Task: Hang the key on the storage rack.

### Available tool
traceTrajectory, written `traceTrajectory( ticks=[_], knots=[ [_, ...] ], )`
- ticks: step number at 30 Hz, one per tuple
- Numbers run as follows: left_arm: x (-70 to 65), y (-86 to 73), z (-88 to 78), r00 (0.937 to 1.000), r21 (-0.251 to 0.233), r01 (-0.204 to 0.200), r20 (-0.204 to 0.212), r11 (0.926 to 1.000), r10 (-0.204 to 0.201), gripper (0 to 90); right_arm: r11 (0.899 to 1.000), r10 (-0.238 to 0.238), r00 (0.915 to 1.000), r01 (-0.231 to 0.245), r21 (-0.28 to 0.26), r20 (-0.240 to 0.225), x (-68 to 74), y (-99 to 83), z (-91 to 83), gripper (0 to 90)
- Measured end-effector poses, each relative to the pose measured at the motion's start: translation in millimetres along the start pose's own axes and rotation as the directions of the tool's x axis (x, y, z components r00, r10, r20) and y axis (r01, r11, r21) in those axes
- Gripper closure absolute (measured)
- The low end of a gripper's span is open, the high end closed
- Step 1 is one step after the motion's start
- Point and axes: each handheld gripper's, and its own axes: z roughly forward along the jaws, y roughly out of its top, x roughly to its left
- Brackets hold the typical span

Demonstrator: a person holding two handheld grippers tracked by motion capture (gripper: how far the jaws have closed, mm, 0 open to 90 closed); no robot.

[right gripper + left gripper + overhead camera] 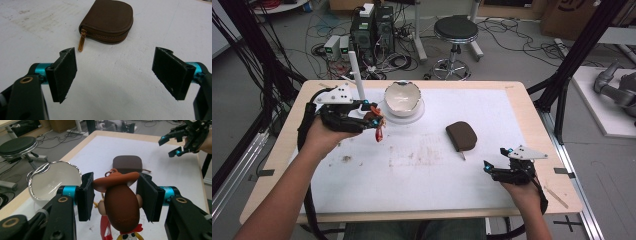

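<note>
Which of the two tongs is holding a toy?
The left tongs, next to the white bowl. Its pads pinch a cowboy doll keychain with a brown hat, lifted off the table. The right tongs stand open and empty near the brown zip pouch.

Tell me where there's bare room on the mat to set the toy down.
The left gripper holds the toy. Free: the near stretch of the mat between both hands, and the far right corner beyond the pouch. Crowded: the far left, by the bowl, and near the right gripper.
</note>
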Motion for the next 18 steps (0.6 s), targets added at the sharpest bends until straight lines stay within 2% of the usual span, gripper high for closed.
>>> traceTrajectory(
  ticks=[10,18],
  knots=[
    [19.4,9.5,-14.5,0.9987,0.002,0.004,-0.051,1.0000,-0.003,49.2,1.000,0.002,1.0000,-0.002,0.003,0.000,-0.5,-0.3,0.7,20.2],
    [35.6,11.1,-22.4,0.9957,-0.001,0.028,-0.088,0.9996,-0.028,49.2,1.000,-0.003,1.0000,0.003,0.006,-0.002,-0.1,-0.1,2.0,20.2]
  ],
)
